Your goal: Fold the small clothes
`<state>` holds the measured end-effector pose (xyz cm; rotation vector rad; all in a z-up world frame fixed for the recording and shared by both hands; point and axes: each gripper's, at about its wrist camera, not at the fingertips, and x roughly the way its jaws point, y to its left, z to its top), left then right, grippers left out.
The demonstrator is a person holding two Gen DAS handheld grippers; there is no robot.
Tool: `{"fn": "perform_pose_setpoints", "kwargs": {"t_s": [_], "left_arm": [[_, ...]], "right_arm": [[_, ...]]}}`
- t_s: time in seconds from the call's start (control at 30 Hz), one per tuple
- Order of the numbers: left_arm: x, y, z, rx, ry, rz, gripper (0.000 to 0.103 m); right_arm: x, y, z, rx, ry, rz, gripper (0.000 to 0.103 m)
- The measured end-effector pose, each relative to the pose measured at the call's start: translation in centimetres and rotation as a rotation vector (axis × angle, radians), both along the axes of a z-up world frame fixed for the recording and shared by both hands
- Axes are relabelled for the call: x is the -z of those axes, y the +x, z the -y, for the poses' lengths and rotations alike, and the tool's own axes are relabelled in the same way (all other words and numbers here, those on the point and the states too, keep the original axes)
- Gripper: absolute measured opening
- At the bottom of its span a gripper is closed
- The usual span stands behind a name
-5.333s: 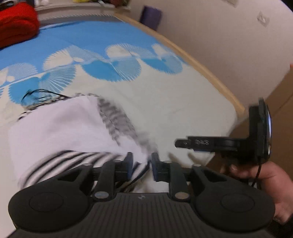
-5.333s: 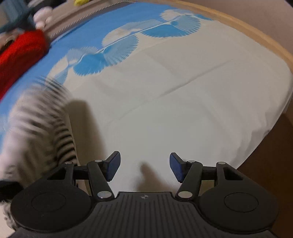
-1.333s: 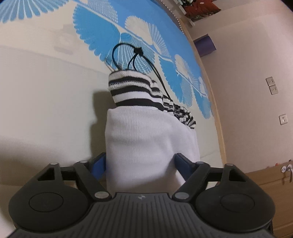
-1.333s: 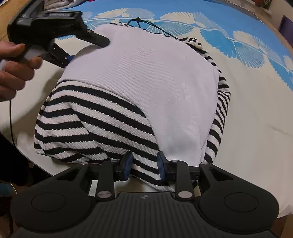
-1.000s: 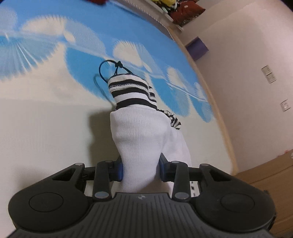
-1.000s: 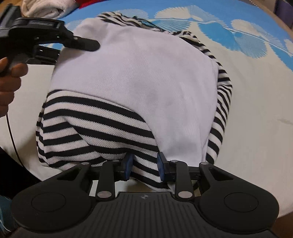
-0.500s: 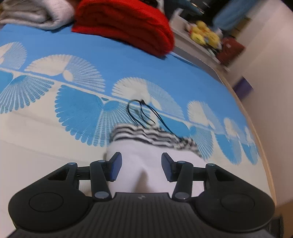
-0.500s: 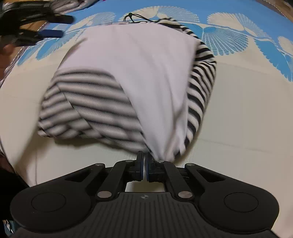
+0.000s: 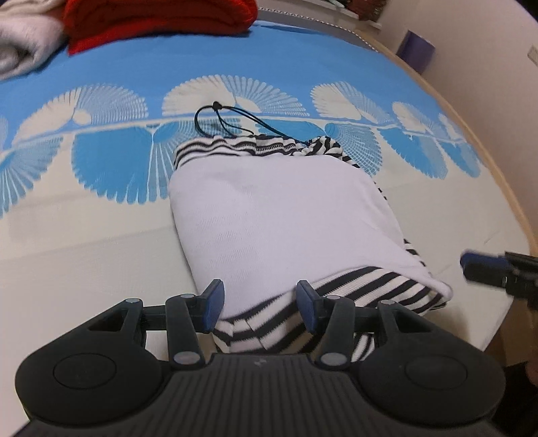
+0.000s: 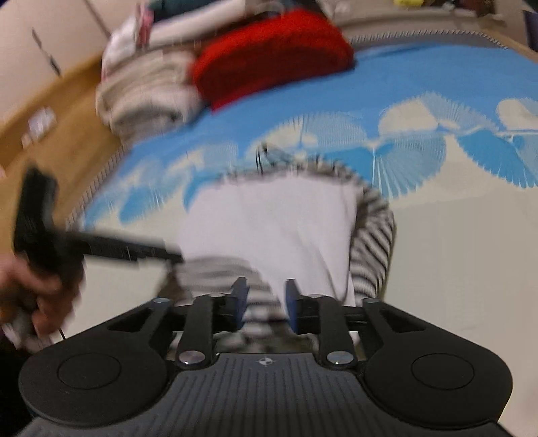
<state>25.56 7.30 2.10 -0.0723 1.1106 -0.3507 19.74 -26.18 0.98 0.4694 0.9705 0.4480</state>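
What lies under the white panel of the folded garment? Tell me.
Under the white panel, black-and-white striped fabric shows at the near and far edges; a black drawstring pokes out beyond. The layers beneath are covered.

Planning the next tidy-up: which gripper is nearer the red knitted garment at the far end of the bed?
Neither clearly: the red knitted garment lies far beyond both. The left gripper and right gripper hover at the folded striped garment's near edge.
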Motion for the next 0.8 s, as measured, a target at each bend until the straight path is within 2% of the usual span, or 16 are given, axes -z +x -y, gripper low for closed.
{"fn": "perform_pose_setpoints", "kwargs": {"t_s": [0.07, 0.13, 0.17, 0.23, 0.27, 0.3, 0.37, 0.4, 0.43, 0.47, 0.5, 0.53, 0.57, 0.63, 0.67, 0.8], "left_arm": [[0.1, -0.5, -0.3, -0.053, -0.047, -0.043, 0.052], [1.0, -1.0, -0.4, -0.091, -0.121, -0.158, 0.052], [1.0, -1.3, -0.2, -0.102, -0.103, -0.186, 0.052], [0.1, -2.2, -0.1, -0.109, -0.024, -0.161, 0.051], [-0.4, -2.6, -0.1, -0.113, -0.014, -0.139, 0.051], [-0.7, -2.9, -0.4, -0.131, -0.025, -0.131, 0.052], [-0.3, -3.4, -0.9, -0.176, -0.097, -0.147, 0.052], [0.3, -3.6, -1.0, -0.185, -0.149, -0.168, 0.052], [1.2, -3.8, -0.9, -0.188, -0.19, -0.199, 0.052], [1.6, -3.7, -0.4, -0.193, -0.192, -0.218, 0.052], [1.7, -3.6, -0.2, -0.192, -0.178, -0.211, 0.052], [1.7, -3.5, 0.2, -0.179, -0.163, -0.196, 0.049], [1.7, -3.5, 0.5, -0.165, -0.145, -0.184, 0.044], [1.6, -3.6, 0.9, -0.136, -0.098, -0.166, 0.013], [1.5, -3.8, 1.0, -0.119, -0.1, -0.163, 0.004], [-0.9, -5.1, 0.4, -0.029, -0.128, -0.066, 0.001]], "right_arm": [[0.7, 1.0, 0.1, 0.052, -0.038, -0.017, 0.051], [1.9, 2.0, -0.1, 0.059, -0.068, -0.079, 0.051], [2.7, 2.5, -0.4, 0.055, -0.076, -0.117, 0.051], [4.0, 3.1, -1.2, 0.044, -0.094, -0.185, 0.051], [4.6, 3.3, -1.6, 0.041, -0.1, -0.209, 0.051], [4.9, 3.2, -2.0, 0.039, -0.101, -0.221, 0.051], [5.1, 3.0, -2.4, 0.046, -0.097, -0.226, 0.05], [5.3, 2.8, -2.5, 0.05, -0.092, -0.229, 0.049], [5.3, 2.7, -2.4, 0.057, -0.079, -0.232, 0.039], [5.4, 2.5, -2.1, 0.065, -0.065, -0.237, 0.023], [5.4, 2.4, -1.8, 0.077, -0.051, -0.241, 0.015], [5.4, 2.2, -1.4, 0.088, -0.038, -0.24, 0.003], [5.1, 1.9, -0.9, 0.096, -0.024, -0.232, 0.002], [4.3, 1.4, 0.1, 0.121, 0.007, -0.187, 0.001], [3.6, 1.0, 1.0, 0.141, 0.03, -0.157, 0.001], [1.2, -0.7, 4.5, 0.18, 0.153, -0.059, 0.001]]}}
